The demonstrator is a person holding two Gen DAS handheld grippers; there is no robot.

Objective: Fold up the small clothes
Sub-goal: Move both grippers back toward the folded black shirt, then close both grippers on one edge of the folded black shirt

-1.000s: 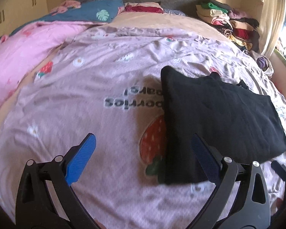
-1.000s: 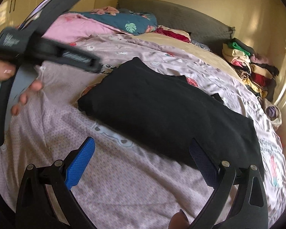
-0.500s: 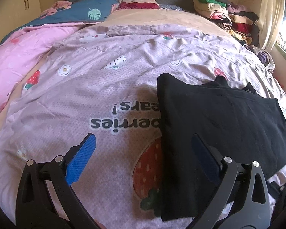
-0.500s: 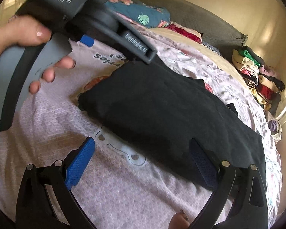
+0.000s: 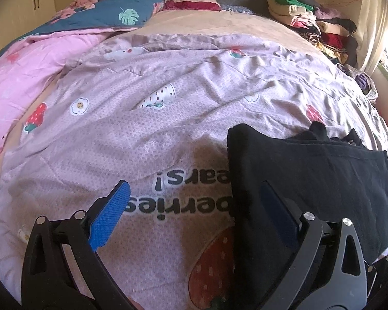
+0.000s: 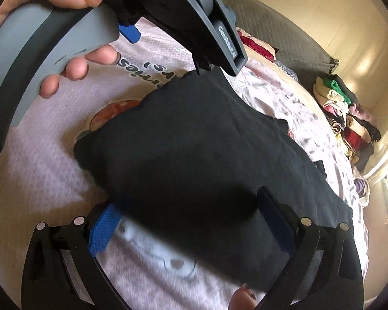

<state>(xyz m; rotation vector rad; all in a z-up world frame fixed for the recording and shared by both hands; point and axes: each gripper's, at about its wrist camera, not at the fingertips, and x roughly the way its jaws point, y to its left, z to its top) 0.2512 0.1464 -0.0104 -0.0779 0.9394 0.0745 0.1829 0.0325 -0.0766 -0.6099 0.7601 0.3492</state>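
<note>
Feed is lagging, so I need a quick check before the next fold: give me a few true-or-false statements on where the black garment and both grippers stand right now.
1. The black garment lies on the strawberry-print cover. True.
2. The left gripper is shut on the garment. False: its fingers are spread open, holding nothing.
3. The right gripper is open, with the garment's near edge between its fingers. True.
4. The stack of clothes sits near the headboard. True.
5. The garment is red. False: it is black.
</note>
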